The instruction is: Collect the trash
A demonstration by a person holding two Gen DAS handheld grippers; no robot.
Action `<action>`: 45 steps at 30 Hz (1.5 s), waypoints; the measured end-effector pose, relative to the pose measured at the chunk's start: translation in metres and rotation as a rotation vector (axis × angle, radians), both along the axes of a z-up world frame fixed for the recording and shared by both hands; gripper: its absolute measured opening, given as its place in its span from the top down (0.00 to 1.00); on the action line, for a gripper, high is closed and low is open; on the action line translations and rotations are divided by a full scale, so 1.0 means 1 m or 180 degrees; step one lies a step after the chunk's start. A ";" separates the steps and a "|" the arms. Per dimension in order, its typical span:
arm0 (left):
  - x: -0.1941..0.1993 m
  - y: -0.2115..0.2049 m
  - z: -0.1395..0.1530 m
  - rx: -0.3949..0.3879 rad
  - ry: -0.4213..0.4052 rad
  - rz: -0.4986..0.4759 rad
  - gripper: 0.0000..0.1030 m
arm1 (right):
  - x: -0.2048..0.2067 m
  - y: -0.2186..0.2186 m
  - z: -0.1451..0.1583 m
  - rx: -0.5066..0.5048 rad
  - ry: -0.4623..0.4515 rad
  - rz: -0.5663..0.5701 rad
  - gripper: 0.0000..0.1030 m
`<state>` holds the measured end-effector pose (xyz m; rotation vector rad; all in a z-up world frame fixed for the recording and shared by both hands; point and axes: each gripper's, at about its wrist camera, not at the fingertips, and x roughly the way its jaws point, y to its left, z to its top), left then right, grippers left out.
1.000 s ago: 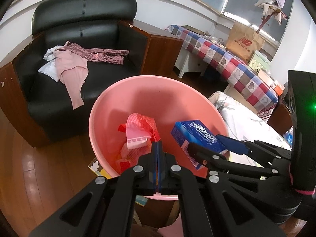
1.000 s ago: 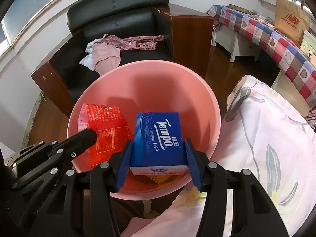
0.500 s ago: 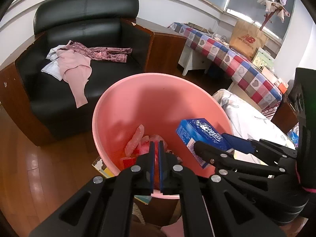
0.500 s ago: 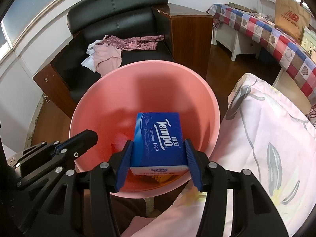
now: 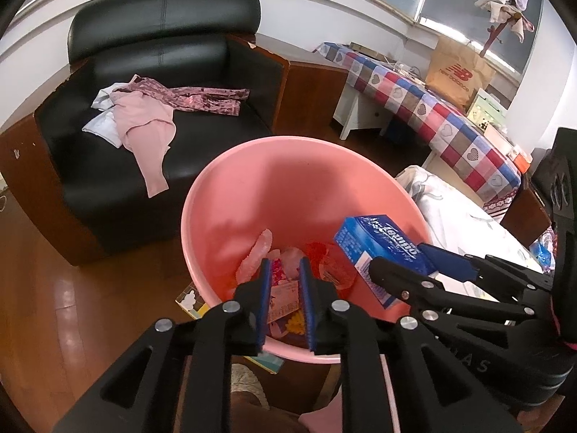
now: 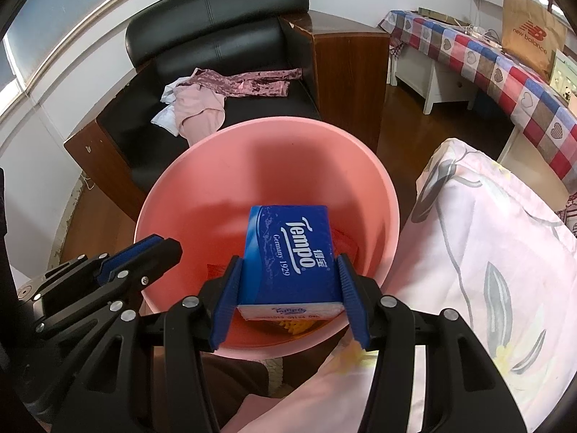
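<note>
Overhead, the left gripper (image 5: 285, 281) hangs above the near rim of the pink bin (image 5: 223, 195), its jaws opening with nothing pressed between them, wrappers (image 5: 285, 288) lying loose on the bin's floor below. Beside it the right gripper (image 6: 288, 281) clamps a blue tissue box (image 6: 288, 252) over the bin's near right edge. Beyond the bin's far rim stands a black armchair (image 5: 108, 166) strewn with clothes (image 5: 144, 122).

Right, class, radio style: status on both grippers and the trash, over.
Left gripper jaws opening, nothing between them, over pink bin. Right gripper shut on blue tissue pack above bin. Nothing in the way.
</note>
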<state>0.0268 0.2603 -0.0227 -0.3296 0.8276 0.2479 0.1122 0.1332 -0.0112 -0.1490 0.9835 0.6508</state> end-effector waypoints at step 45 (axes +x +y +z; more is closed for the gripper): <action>-0.034 -0.044 0.042 0.0135 -0.0175 -0.0037 0.61 | -0.055 -0.071 0.049 0.0245 -0.0467 -0.0081 0.48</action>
